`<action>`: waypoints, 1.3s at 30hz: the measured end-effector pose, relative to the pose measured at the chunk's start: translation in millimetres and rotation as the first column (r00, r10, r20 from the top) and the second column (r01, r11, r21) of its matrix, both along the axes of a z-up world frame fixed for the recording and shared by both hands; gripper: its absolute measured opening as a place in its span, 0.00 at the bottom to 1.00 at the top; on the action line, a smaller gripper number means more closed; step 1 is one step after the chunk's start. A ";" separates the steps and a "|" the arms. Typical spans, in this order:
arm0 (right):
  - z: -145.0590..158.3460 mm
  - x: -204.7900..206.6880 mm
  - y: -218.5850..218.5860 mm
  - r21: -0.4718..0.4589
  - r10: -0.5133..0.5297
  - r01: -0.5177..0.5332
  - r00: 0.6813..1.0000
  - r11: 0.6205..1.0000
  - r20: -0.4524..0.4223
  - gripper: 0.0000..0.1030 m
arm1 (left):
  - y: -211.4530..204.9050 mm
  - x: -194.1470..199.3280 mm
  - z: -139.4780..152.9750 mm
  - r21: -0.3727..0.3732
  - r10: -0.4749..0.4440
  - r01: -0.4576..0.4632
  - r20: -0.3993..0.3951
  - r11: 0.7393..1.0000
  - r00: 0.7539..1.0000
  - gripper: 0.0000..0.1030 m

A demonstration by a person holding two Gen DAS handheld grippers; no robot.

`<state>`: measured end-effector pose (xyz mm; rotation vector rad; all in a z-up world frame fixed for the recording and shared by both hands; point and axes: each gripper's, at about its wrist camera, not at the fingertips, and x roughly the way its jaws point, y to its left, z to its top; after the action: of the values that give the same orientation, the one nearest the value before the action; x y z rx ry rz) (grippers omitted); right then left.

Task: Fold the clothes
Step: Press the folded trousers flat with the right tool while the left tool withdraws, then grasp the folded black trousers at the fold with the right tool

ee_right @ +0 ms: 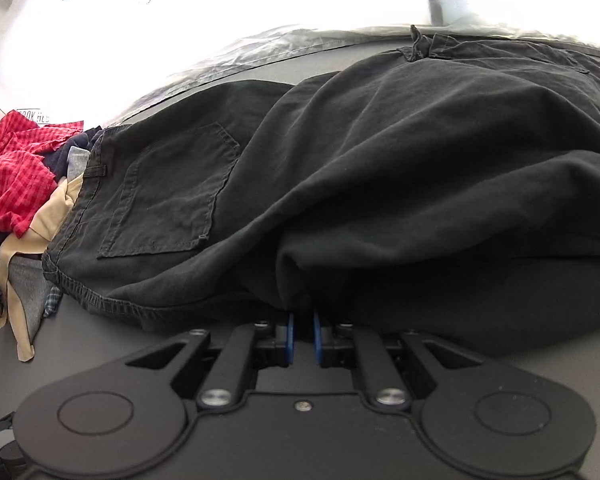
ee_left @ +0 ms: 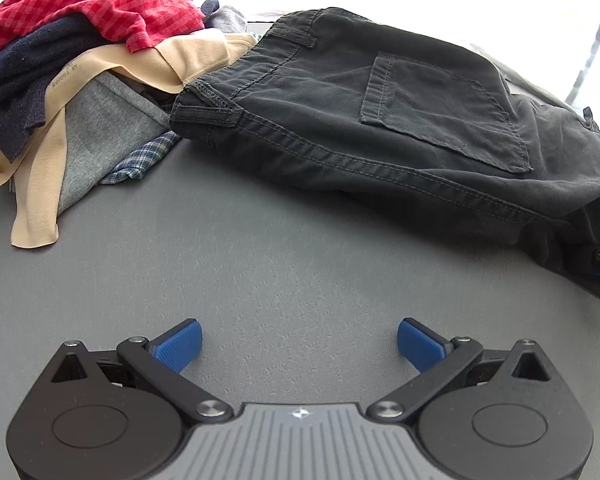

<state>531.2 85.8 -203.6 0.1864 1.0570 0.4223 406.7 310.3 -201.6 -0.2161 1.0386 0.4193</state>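
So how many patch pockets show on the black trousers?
1: a back pocket on the black trousers, just below the waistband, near the clothes pile. Others may be hidden under folds.

the left tool (ee_left: 300, 340) hangs over bare grey tabletop (ee_left: 260, 248), its blue pads spread wide with nothing between them. beyond lie black trousers (ee_left: 380, 120), back pocket up, touching a heap of clothes (ee_left: 80, 60) at the left.
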 end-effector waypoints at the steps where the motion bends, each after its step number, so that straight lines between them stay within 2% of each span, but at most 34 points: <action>1: -0.1 -0.3 -0.4 0.003 -0.004 0.004 1.000 1.000 -0.006 0.08 | 0.3 -0.1 -0.3 -0.001 -0.002 0.002 0.001 1.000 1.000 1.00; 5: 0.2 -6.4 -4.7 0.029 -0.016 0.017 0.999 0.999 -0.028 0.01 | -0.2 -1.1 -0.3 0.001 -0.006 0.006 0.001 1.000 1.000 1.00; 7: -5.9 -10.2 -13.4 0.106 -0.042 0.054 0.993 0.993 -0.111 0.00 | -0.7 -2.1 -0.2 0.002 -0.006 0.006 0.005 1.000 1.000 1.00; 9: -18.7 -18.0 -28.4 0.195 -0.116 0.158 0.971 0.968 -0.210 0.00 | -1.1 -2.7 -0.1 0.005 -0.007 0.007 0.008 1.000 1.000 1.00; 10: -20.0 -19.8 -31.4 0.209 -0.119 0.165 0.969 0.964 -0.218 0.00 | -1.3 -2.8 -0.1 0.006 -0.006 0.006 0.010 1.000 1.000 1.00; 15: -6.0 -20.3 -34.2 0.170 -0.126 0.153 0.979 0.973 -0.160 0.01 | -1.6 -3.9 -0.1 0.008 -0.009 0.009 0.017 1.000 1.000 1.00; 18: 6.0 -22.7 -35.0 0.141 -0.115 0.124 0.991 0.982 -0.069 0.10 | -2.5 -4.1 -0.5 0.010 -0.008 0.008 0.020 1.000 1.000 1.00; 20: 11.8 -23.9 -34.0 0.151 -0.098 0.099 0.995 0.984 -0.017 0.22 | -2.8 -4.2 -0.8 0.011 -0.007 0.007 0.022 1.000 1.000 1.00; 23: 14.6 -18.7 -29.9 0.199 -0.092 0.090 0.996 0.976 0.000 0.33 | -2.6 -4.1 -0.9 0.011 -0.009 0.009 0.022 1.000 1.000 1.00; 27: 3.8 1.3 -19.1 0.176 -0.129 0.136 0.990 0.975 -0.054 0.33 | -2.7 -3.5 -1.4 0.010 -0.013 0.013 0.021 1.000 1.000 1.00; 30: -5.0 13.3 -21.0 0.241 -0.165 0.188 0.980 0.952 -0.113 0.32 | -3.2 -3.6 -2.5 0.010 -0.014 0.013 0.020 1.000 1.000 1.00; 33: -3.9 13.9 -21.2 0.277 -0.133 0.156 0.986 0.948 -0.100 0.32 | -3.2 -3.2 -3.2 0.008 -0.013 0.013 0.014 1.000 1.000 1.00; 36: -2.4 18.3 -12.4 0.245 -0.117 0.134 0.990 0.960 -0.080 0.32 | -3.5 -3.4 -3.9 0.007 -0.013 0.013 0.012 1.000 1.000 1.00; 38: -6.7 20.2 -13.3 0.246 -0.137 0.158 0.985 0.956 -0.101 0.15 | -3.9 -4.0 -4.4 0.007 -0.012 0.012 0.013 1.000 1.000 1.00; 39: -8.8 21.0 -14.2 0.249 -0.147 0.171 0.983 0.953 -0.112 0.14 | -4.2 -4.4 -5.0 0.008 -0.013 0.013 0.014 1.000 1.000 1.00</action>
<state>552.2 71.6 -212.5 0.5248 1.0669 0.4075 402.3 306.1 -206.6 -0.2054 1.0239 0.4098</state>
